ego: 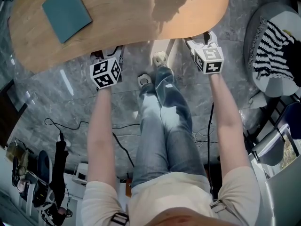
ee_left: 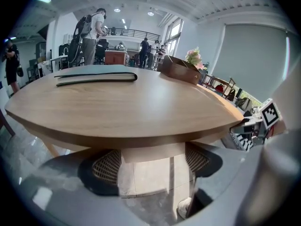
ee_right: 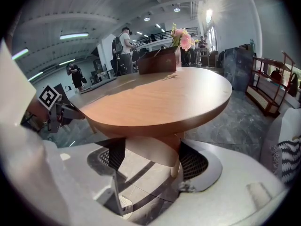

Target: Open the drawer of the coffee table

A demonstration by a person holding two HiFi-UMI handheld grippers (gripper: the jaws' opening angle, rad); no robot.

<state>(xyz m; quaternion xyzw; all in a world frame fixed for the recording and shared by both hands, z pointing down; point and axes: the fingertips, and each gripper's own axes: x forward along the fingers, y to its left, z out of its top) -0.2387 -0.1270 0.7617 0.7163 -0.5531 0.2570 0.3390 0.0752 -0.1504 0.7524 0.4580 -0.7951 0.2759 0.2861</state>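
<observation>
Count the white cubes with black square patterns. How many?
2. One white cube with black square markers rides the left gripper at the wooden table's edge; the other rides the right gripper. None look hidden.

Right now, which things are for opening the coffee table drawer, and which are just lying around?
For the job: coffee table, its pale base, left gripper, right gripper, both open.
Just lying about: teal book, box of flowers, striped cushion.
</observation>
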